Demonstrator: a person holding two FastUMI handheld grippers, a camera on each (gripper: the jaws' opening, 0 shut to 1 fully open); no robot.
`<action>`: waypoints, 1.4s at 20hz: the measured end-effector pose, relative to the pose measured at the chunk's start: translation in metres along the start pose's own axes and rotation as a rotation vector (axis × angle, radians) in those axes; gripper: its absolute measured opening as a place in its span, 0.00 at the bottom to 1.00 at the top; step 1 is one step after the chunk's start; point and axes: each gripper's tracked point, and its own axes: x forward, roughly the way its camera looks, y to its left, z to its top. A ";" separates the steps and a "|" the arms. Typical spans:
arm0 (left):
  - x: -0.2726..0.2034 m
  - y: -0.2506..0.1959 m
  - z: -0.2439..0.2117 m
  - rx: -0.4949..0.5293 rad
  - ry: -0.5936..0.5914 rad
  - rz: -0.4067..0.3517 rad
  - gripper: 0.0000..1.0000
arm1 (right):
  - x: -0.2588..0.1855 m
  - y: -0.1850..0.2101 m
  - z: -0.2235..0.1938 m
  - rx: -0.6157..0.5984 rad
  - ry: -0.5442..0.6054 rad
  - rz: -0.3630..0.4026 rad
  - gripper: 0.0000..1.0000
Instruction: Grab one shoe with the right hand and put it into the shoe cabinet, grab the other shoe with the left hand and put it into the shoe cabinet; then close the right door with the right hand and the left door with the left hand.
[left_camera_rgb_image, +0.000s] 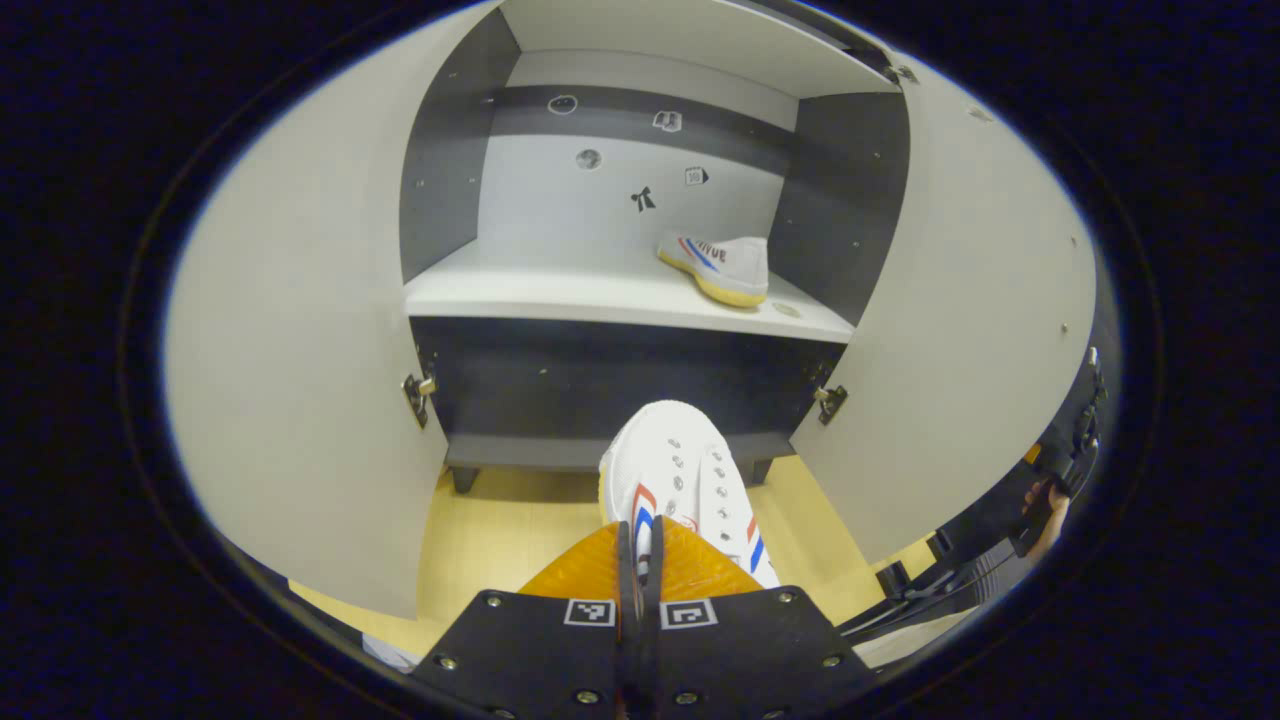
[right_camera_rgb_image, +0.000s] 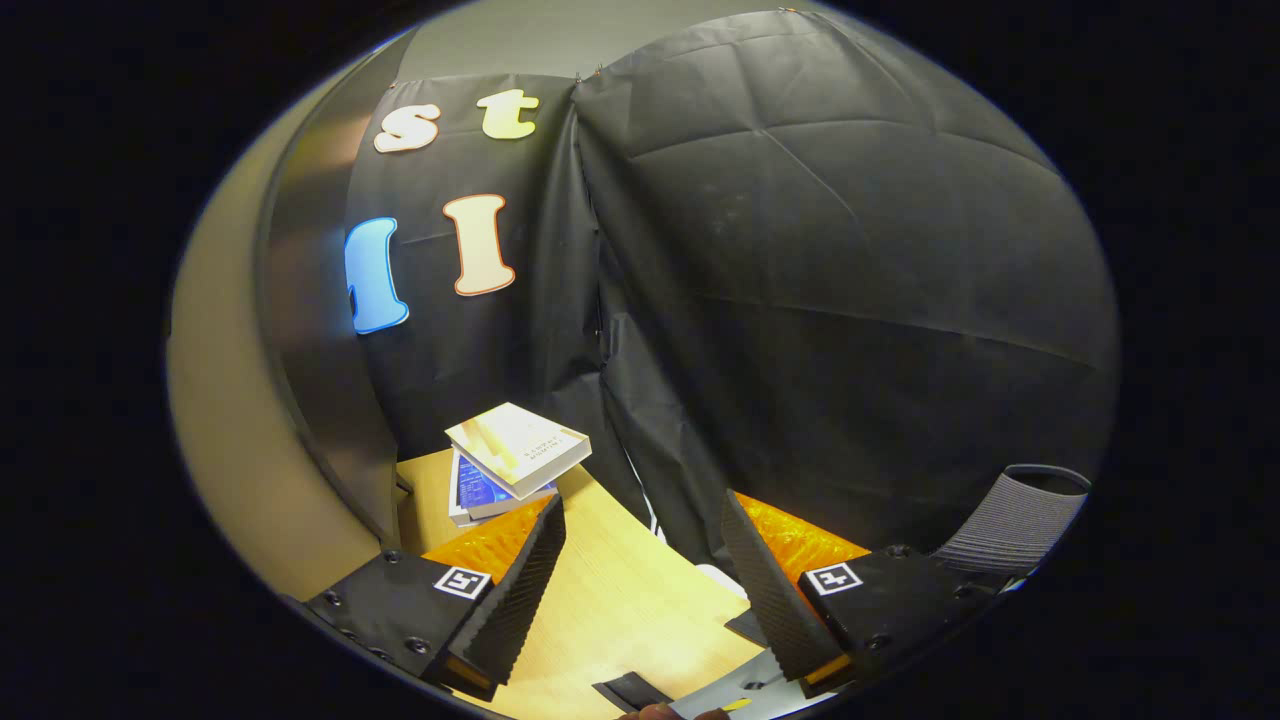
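1. Shoe (left_camera_rgb_image: 690, 480) hangs off the left gripper (left_camera_rgb_image: 640, 560), jaws clenched on its upper w/ a thin bite; it sits low, in front of the cabinet's dark base, under the shelf (left_camera_rgb_image: 560, 290). Could slip or clip the shelf edge.
2. Other shoe (left_camera_rgb_image: 718, 265) already on the shelf, right side: a crowded landing may nudge it.
3. Right door (left_camera_rgb_image: 960, 330) wide open.
4. Right gripper (right_camera_rgb_image: 640, 570) released, holding nothing, aimed at books (right_camera_rgb_image: 515, 455).

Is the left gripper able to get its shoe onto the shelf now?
Probably yes. The left gripper is shut on a shoe facing the shelf; both doors stand open, and the shelf is bare left of the other shoe.
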 end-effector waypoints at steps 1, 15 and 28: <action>0.001 0.002 0.011 0.011 -0.029 -0.002 0.01 | -0.001 -0.003 -0.002 0.001 0.002 -0.006 0.98; 0.045 0.048 0.144 0.094 -0.343 0.094 0.00 | -0.004 -0.040 0.001 0.042 0.001 -0.103 0.98; 0.093 0.072 0.198 0.202 -0.367 0.128 0.01 | -0.010 -0.023 0.006 0.027 -0.008 -0.060 0.98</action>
